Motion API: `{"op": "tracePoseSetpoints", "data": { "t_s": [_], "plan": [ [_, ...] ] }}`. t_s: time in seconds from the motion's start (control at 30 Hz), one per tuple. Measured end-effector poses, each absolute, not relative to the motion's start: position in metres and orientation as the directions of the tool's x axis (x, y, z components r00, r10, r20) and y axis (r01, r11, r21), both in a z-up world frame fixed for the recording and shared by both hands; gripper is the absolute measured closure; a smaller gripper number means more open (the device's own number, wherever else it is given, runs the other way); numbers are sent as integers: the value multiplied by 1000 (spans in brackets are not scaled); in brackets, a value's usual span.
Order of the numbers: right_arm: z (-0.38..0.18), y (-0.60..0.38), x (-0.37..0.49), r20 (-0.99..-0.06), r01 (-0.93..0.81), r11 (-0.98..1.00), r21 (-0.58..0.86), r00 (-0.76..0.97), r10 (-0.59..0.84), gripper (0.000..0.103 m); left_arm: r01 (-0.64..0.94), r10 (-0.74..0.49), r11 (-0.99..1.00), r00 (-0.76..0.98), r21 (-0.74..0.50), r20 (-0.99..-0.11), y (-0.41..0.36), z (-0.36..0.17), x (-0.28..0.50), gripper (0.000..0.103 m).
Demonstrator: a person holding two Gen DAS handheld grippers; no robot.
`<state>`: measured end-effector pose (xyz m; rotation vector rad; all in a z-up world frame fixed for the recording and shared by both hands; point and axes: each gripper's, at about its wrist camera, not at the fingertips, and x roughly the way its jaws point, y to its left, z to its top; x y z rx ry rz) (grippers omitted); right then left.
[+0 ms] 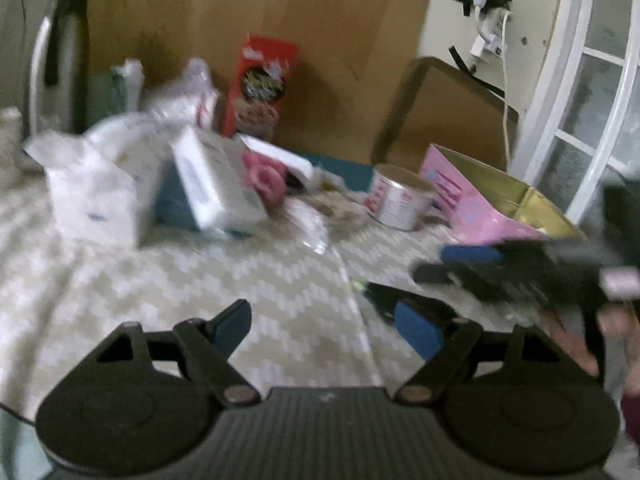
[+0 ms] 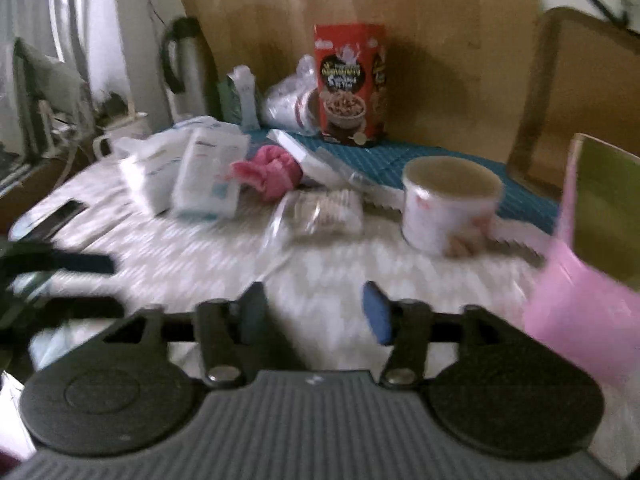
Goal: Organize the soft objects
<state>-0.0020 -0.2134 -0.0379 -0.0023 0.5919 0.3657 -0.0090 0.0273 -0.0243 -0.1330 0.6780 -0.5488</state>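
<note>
A pink soft cloth (image 1: 266, 178) (image 2: 268, 174) lies bunched at the back of the table, against white tissue packs (image 1: 216, 184) (image 2: 208, 176). A clear bag of pale soft pieces (image 2: 320, 208) lies in front of it. An open pink box (image 1: 492, 204) (image 2: 592, 260) stands at the right. My left gripper (image 1: 320, 320) hovers open over the patterned tablecloth (image 1: 200, 288), with nothing between its blue pads. My right gripper (image 2: 314, 304) is also open and holds nothing, close to the pink box. Each gripper shows blurred at the edge of the other's view.
A white tin (image 1: 400, 196) (image 2: 448, 200) stands next to the pink box. A red cereal box (image 1: 260, 84) (image 2: 352, 84) and cardboard sheets (image 1: 280, 20) line the back. A thermos (image 2: 188, 60) and plastic bags (image 2: 288, 96) stand at the back left. A phone (image 2: 60, 216) lies at the left edge.
</note>
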Motion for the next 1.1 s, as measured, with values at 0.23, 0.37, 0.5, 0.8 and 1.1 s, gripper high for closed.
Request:
{"op": "tracePoseSetpoints", "data": {
  "t_s": [0.23,0.37,0.5,0.8,1.1],
  "plan": [
    [-67,-197,-21,-582,-352,936,22,756,298,31,408,-609,793,515,-452,-603,16,-34,12,23],
    [-71,-188,-26,-532,-364,931,38,781,327,51,427,-608,792,483,-436,-630,1,-33,13,23],
    [-71,-183,-30,-525,-357,934,7,794,307,49,440,-607,789,457,-428,-650,-18,-32,19,23],
    [-71,-180,-39,-482,-346,938,18,819,311,51,445,-600,791,429,-421,-675,-45,-37,29,43],
    [-35,-232,-72,-260,-90,995,-31,962,79,51,628,-723,668,417,-400,-551,-114,24,34,47]
  ]
}}
